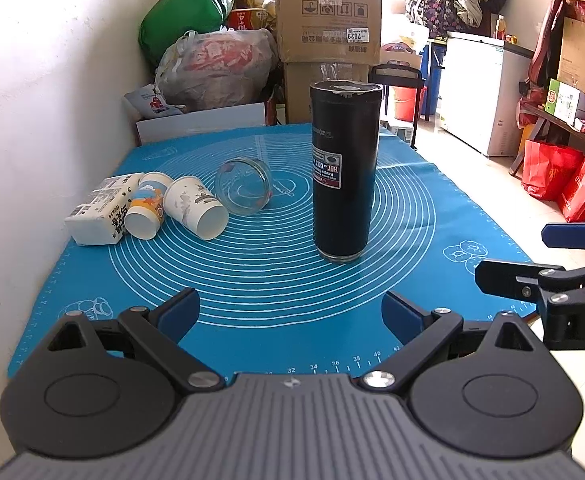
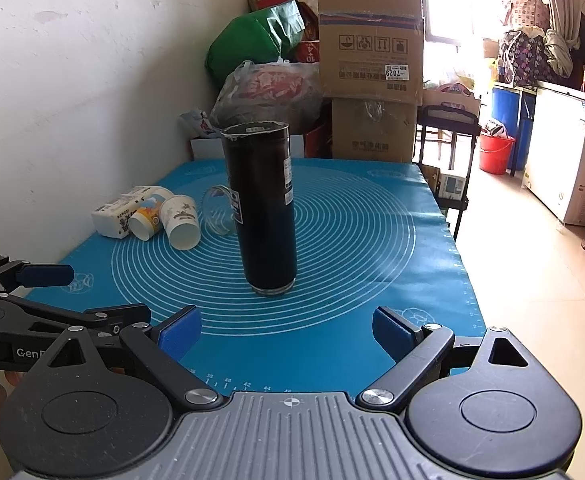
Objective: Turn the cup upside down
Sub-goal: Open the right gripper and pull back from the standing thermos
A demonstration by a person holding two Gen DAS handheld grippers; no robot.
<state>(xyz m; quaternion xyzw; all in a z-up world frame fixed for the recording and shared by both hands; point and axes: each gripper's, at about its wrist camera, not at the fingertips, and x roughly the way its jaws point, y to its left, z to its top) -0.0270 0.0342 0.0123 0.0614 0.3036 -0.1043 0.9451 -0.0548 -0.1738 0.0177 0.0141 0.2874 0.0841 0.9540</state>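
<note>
A tall dark tumbler cup stands on the blue mat, its label text upside down; it also shows in the right wrist view. My left gripper is open and empty, near the mat's front edge, short of the cup. My right gripper is open and empty, also short of the cup. The right gripper shows at the right edge of the left wrist view. The left gripper shows at the left of the right wrist view.
Two paper cups, a clear glass jar and a white carton lie on their sides at the mat's left. A white wall is at left. Cardboard boxes and bags stand behind the table.
</note>
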